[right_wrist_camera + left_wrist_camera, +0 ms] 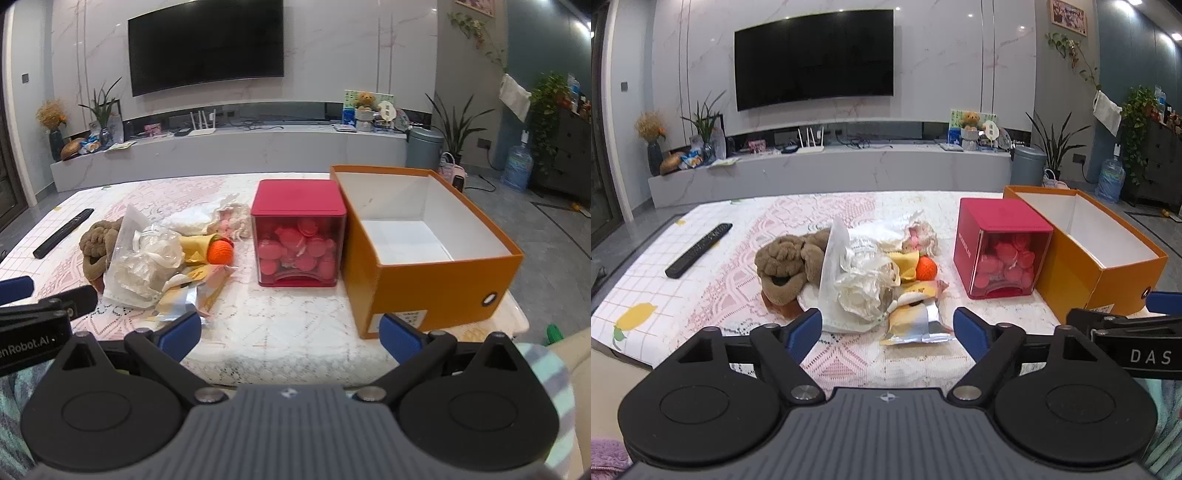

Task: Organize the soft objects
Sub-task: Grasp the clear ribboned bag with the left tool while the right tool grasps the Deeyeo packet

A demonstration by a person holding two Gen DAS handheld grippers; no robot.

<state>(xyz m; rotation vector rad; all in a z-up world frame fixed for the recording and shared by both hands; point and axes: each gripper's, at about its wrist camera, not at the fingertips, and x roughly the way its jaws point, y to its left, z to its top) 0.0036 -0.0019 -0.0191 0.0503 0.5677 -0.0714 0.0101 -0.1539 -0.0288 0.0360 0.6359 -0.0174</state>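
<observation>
Left to right, then: remote, set apart; brown plush toy heaped with plastic bags and orange knitted ball, awaiting sorting; red box; orange box, open, apparently meant as receptacle. Left gripper and right gripper hovered spread, empty.

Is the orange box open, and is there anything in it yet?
Open and empty: the orange box has no lid on, and the right wrist view shows only bare white walls and floor inside.

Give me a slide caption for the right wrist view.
Open right gripper faces a red box and an empty orange box, with a soft-toy pile waiting left.
</observation>
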